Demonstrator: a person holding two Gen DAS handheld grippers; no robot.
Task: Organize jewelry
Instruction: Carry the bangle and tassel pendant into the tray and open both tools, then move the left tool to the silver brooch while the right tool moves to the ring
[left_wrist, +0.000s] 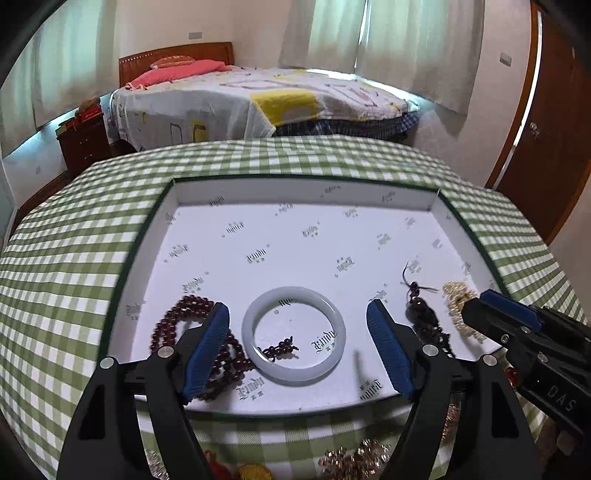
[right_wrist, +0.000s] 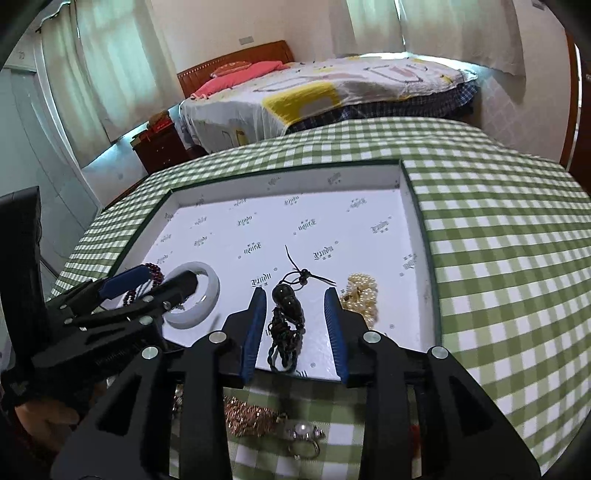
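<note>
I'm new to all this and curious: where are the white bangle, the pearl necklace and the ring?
white bangle (left_wrist: 255, 314): left wrist view, left side of its band.
pearl necklace (right_wrist: 364, 291): right wrist view, middle of the heap.
ring (right_wrist: 304, 432): right wrist view, its pearl-like top.

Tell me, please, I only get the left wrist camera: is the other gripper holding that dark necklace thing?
Observer: No. The right gripper is open. The dark pendant lies on the tray floor between its fingers, not pinched.
Operator: Is any jewelry outside the tray that I can't see?
Observer: Yes. A pearl ring lies on the checked cloth in front of the tray, beside a rose-gold chain.
</note>
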